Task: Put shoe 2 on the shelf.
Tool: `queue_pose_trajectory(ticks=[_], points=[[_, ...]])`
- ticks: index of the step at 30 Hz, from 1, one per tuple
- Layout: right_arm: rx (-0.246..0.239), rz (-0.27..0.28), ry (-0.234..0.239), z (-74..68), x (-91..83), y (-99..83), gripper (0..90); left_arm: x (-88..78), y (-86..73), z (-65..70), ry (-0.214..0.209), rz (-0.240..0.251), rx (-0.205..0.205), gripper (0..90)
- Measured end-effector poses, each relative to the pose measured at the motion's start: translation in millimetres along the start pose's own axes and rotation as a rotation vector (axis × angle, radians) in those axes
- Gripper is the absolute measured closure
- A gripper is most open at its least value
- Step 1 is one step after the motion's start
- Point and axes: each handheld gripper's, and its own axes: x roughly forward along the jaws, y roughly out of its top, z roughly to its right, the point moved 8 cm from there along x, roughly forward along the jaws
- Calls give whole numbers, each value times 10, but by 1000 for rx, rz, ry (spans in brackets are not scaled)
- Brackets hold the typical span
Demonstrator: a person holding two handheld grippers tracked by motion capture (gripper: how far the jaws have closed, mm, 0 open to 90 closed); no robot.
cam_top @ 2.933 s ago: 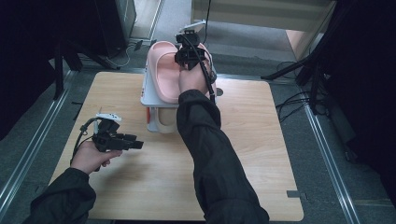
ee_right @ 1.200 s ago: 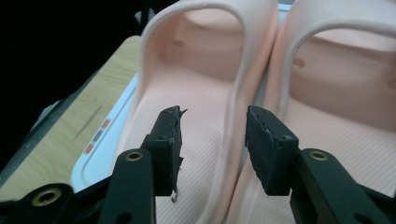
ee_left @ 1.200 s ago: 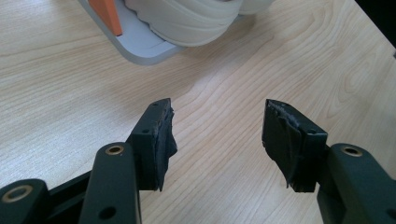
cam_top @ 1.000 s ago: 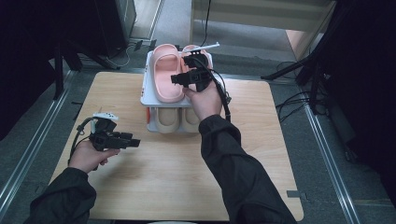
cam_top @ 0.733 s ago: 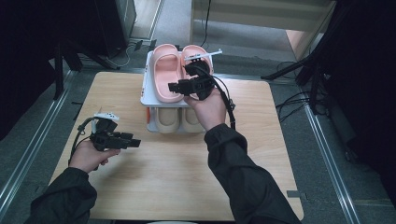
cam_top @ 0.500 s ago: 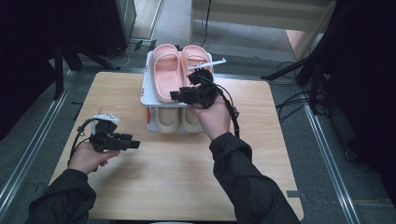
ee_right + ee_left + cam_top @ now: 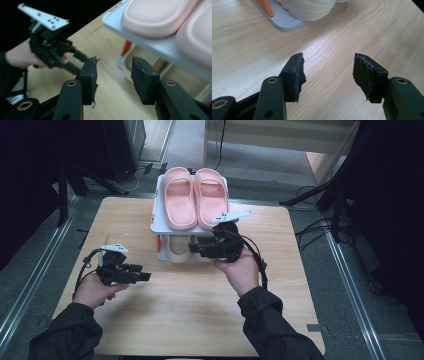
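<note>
A: Where are the slippers?

B: The pink slippers point(image 7: 195, 195) lie side by side on the top shelf of a small white rack point(image 7: 159, 222) at the far middle of the tabletop point(image 7: 165, 315). Their toes point away from the person. In the right gripper view they show as two pink rounded ends point(image 7: 156, 17) on the pale shelf point(image 7: 140, 41).

A: Anything under them?

B: A cream shoe point(image 7: 178, 249) sits on the lower shelf. The left gripper view catches its sole point(image 7: 308, 11) on the grey base point(image 7: 284, 23), with an orange part point(image 7: 265, 7) beside it.

A: And the right gripper?

B: The right gripper point(image 7: 196, 247) is held at the rack's front edge, just below the top shelf, pointing left across the rack front. Its fingers point(image 7: 144, 80) stand apart with nothing between them; only tabletop and the rack's leg show through the gap. They touch neither slipper.

A: The left one?

B: The left gripper point(image 7: 142, 275) rests low over the tabletop, near its left side and well apart from the rack, pointing right. Its fingers point(image 7: 294, 75) are spread wide and empty, bare wood between them. The right gripper view also shows it farther off point(image 7: 77, 61), in the person's hand point(image 7: 18, 56), with its white plate point(image 7: 42, 17) on top.

A: Is either slipper tilted?

B: Both lie flat, soles down, touching along their inner edges.
</note>
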Motion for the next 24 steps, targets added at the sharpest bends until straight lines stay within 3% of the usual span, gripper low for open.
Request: queue_pose_trajectory(ticks=[2, 3, 6, 15, 24], points=[[9, 9, 39, -21, -24, -94, 563, -1, -6, -1, 4, -1, 0, 415], [-10, 8, 44, -25, -35, -158, 560, -3, -8, -2, 4, 0, 0, 414], [-58, 1, 34, 2, -60, -296, 560, -5, -19, -3, 7, -2, -2, 412], [-93, -30, 60, 64, -26, -692, 535, 5, -57, 20, 7, -13, 12, 408], [-128, -45, 96, 144, 49, -977, 529, 20, -141, 84, 1, -31, 38, 401]])
